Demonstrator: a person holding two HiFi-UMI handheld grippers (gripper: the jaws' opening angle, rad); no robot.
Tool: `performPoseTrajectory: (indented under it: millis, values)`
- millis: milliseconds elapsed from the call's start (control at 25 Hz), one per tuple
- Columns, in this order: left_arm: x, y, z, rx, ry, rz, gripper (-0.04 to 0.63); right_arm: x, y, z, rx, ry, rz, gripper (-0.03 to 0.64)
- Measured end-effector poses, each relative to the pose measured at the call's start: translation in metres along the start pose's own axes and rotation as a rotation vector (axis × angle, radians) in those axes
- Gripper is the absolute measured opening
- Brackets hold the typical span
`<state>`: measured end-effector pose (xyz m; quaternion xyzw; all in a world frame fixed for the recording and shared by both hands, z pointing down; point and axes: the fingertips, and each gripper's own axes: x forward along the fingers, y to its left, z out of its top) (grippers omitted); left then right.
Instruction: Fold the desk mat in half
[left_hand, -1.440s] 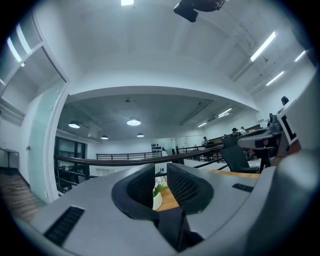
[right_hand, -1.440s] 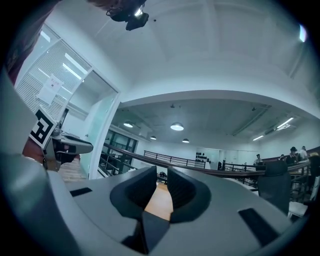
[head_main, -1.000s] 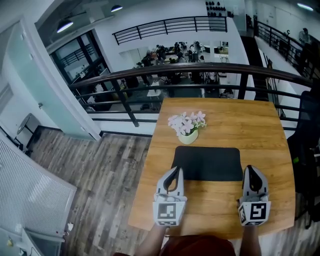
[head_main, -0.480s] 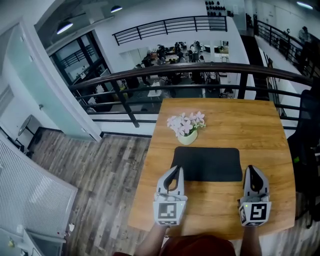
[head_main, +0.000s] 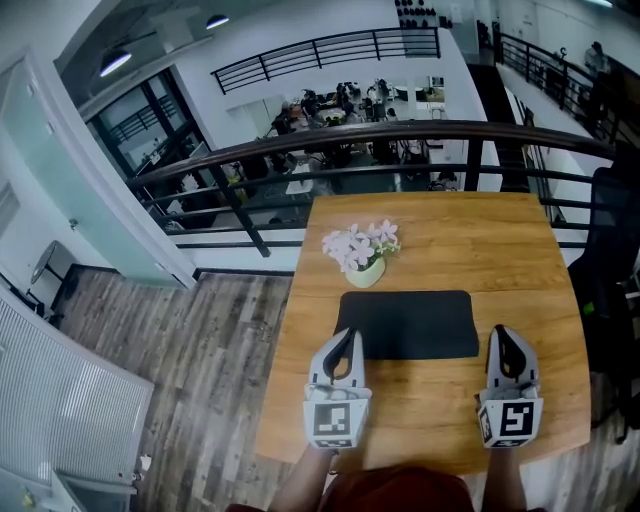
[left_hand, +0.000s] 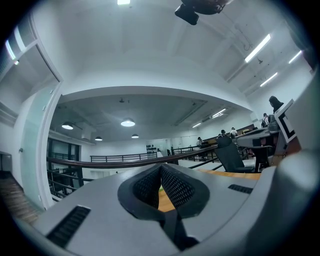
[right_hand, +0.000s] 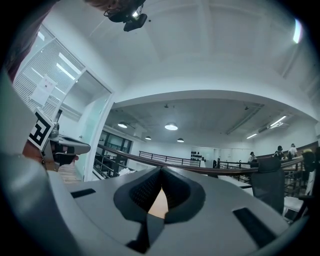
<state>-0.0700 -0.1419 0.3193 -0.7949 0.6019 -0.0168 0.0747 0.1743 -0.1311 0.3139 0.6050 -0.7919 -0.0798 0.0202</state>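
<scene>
Wooden worktop (head_main: 520, 250) holds flat black desk mat (head_main: 408, 325); left claw (head_main: 345, 337), right claw (head_main: 503, 333) closed, empty, by mat's near corners.

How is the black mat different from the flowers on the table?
The desk mat is black and lies flat; the flowers are pale pink and stand up in a little pot. The desk mat is much wider than the flowers. Both sit on the wooden table.

The left gripper (head_main: 346, 340) hides the near left corner of the desk mat (head_main: 410, 322), the black chair (head_main: 612, 270) is cut off by the right edge, and the people (head_main: 340, 100) beyond the railing (head_main: 350, 138) are too small to make out.
</scene>
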Motion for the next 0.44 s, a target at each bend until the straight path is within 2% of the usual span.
performPoseTrajectory:
  millis: [440]
  values:
    - [-0.004, 0.0012, 0.0018, -0.011, 0.003, -0.003, 0.02, -0.0041, 0.001, 0.0026, -0.01, 0.002, 0.001, 0.011]
